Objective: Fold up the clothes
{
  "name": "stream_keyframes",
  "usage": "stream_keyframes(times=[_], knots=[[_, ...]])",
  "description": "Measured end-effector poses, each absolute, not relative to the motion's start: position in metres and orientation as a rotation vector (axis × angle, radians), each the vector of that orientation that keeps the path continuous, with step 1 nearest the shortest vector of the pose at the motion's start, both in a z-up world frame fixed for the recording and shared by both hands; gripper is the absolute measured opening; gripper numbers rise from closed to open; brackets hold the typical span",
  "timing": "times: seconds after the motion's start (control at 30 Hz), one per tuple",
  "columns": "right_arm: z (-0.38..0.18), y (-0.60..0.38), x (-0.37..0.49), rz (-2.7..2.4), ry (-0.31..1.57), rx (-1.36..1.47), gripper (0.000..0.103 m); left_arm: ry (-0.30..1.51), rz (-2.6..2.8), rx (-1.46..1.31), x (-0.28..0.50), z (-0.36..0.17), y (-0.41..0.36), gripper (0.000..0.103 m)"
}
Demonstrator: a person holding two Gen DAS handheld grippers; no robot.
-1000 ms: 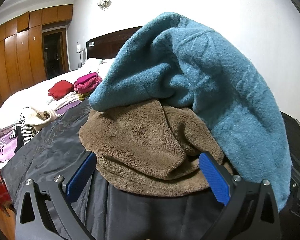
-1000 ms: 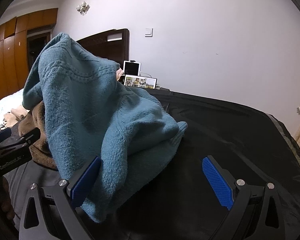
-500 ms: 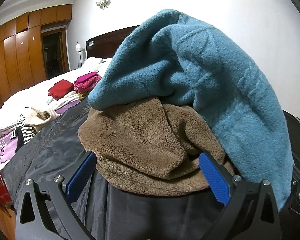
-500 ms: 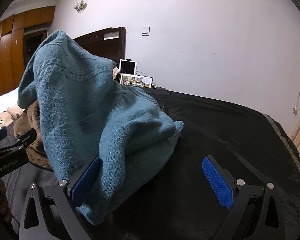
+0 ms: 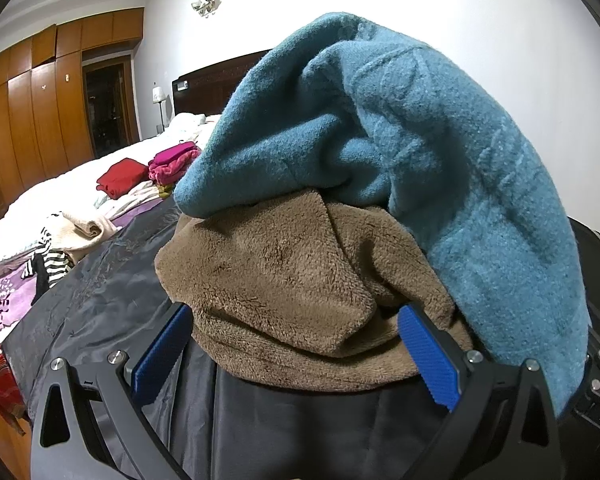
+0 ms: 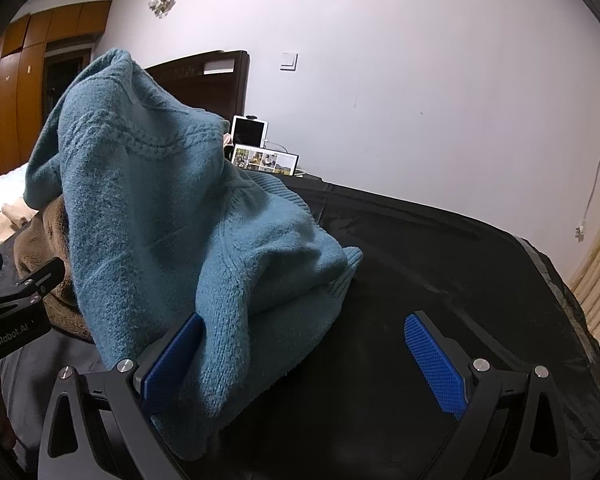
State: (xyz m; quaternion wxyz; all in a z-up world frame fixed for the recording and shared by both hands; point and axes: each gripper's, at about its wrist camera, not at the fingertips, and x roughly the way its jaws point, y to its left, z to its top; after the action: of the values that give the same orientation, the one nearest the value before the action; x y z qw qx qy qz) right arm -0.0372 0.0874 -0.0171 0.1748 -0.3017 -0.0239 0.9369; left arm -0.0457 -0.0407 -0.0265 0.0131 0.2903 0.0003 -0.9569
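A teal knit sweater (image 5: 440, 128) lies heaped over a brown fleece garment (image 5: 292, 280) on a black sheet (image 5: 100, 304). My left gripper (image 5: 296, 352) is open, its blue pads on either side of the brown fleece's lower edge, not closed on it. In the right wrist view the teal sweater (image 6: 172, 216) drapes down over the left finger of my open right gripper (image 6: 304, 360); the right finger stands free over the black sheet (image 6: 440, 256). The brown fleece (image 6: 40, 240) peeks out at the left, beside the left gripper's body (image 6: 16, 312).
Folded red (image 5: 122, 178) and magenta (image 5: 172, 162) clothes, a cream garment (image 5: 82, 228) and a striped one (image 5: 48, 260) lie on the white bed behind. A dark headboard (image 6: 216, 76), a tablet (image 6: 250, 132) and a photo frame (image 6: 266, 160) stand by the wall.
The right wrist view has drifted slightly, so the sweater sits a little higher and closer. The left gripper and the pile have hardly moved. Both grippers stay open.
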Motion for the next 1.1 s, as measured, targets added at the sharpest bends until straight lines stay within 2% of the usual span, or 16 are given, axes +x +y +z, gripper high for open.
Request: stream_keyframes(times=[0.3, 0.6, 1.1], knots=[[-0.018, 0.089, -0.037, 2.67, -0.052, -0.859, 0.102, -0.011, -2.975, 0.911, -0.05, -0.03, -0.044, 0.103], [-0.009, 0.1, -0.028, 2.823, 0.133, -0.834, 0.102, -0.015, -2.956, 0.915, -0.05, -0.028, -0.047, 0.103], [0.009, 0.101, -0.027, 2.849, 0.149, -0.726, 0.102, -0.005, -2.976, 0.888, -0.047, -0.023, -0.05, 0.103]])
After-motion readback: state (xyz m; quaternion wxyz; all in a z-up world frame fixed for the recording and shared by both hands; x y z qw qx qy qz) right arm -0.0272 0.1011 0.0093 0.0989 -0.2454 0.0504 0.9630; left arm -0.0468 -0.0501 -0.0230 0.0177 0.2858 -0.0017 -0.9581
